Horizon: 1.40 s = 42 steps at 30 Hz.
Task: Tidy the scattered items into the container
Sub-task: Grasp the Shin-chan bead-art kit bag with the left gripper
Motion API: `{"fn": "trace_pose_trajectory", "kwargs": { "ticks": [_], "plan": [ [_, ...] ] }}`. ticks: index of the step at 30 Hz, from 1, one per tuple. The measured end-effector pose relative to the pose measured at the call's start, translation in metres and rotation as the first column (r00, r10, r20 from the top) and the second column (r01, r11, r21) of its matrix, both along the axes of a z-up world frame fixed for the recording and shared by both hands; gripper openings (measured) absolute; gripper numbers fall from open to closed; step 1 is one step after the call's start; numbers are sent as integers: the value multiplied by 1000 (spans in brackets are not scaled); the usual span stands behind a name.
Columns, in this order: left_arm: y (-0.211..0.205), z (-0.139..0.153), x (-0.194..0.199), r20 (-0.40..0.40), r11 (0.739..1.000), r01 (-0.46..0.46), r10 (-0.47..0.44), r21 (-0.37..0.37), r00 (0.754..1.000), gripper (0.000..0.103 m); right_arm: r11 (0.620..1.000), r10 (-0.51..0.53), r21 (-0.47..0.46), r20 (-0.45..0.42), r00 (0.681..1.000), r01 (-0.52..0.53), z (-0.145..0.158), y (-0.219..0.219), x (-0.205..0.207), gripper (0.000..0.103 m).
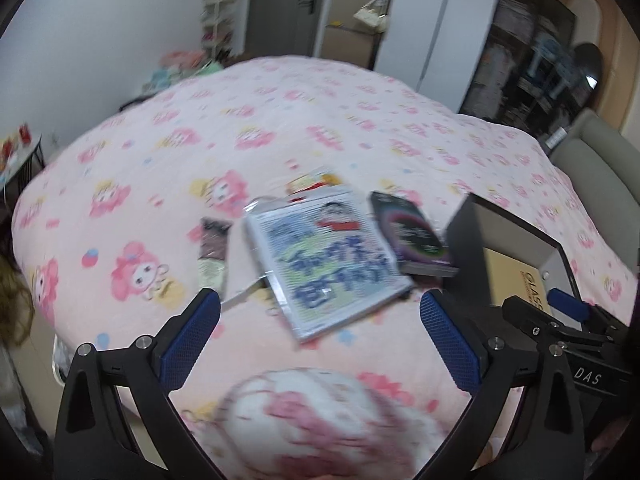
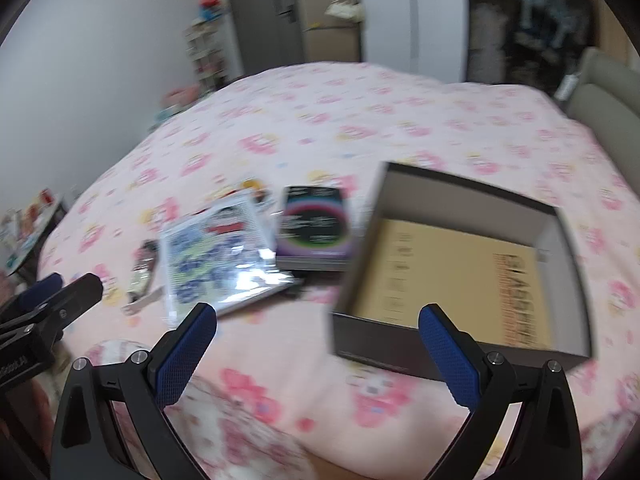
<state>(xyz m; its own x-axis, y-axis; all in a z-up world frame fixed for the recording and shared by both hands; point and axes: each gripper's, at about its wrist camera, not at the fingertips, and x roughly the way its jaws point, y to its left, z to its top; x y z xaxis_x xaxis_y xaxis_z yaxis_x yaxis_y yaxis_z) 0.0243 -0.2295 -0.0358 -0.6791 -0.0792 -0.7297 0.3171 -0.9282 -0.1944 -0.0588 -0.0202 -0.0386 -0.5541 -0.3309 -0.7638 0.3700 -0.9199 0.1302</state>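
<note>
Here, in the left wrist view, the left gripper (image 1: 320,320) was wide open and held nothing above the bed (image 1: 280,120). The comic (image 1: 326,256) lay between a snack (image 1: 214,252) and a dark book (image 1: 412,236), near the box (image 1: 464,228).

In the right wrist view, the right gripper (image 2: 318,342) was wide open too, with the box (image 2: 460,196) just ahead.

Box (image 2: 448,344) rightmost on the bed (image 2: 360,120), book (image 2: 316,232) beside it (booklet (image 2: 216,256) further left)
</note>
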Motion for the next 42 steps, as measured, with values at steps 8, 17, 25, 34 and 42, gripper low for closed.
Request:
{"fn": "trace_pose_trajectory", "kwargs": {
  "ticks": [8,17,25,34,42],
  "plan": [
    [-76,-41,-23,124,992,-40,24,122,992,91,989,145,11,124,982,-147,-46,-74,-35,87],
    [-104,-94,-75,206,927,43,-128,374,970,60,989,81,102,228,970,-106,-92,-100,-80,78],
    [-89,-130,-109,269,889,103,-242,446,932,56,996,31,68,301,953,-54,-123,-97,-111,78],
    [-128,-114,-91,259,902,-24,-99,432,961,56,963,270,-115,399,876,-244,-107,-121,-79,72],
    [-140,-127,-76,237,905,-31,-77,424,968,57,970,241,-64,327,914,-233,-106,-132,-95,72]
  ]
}}
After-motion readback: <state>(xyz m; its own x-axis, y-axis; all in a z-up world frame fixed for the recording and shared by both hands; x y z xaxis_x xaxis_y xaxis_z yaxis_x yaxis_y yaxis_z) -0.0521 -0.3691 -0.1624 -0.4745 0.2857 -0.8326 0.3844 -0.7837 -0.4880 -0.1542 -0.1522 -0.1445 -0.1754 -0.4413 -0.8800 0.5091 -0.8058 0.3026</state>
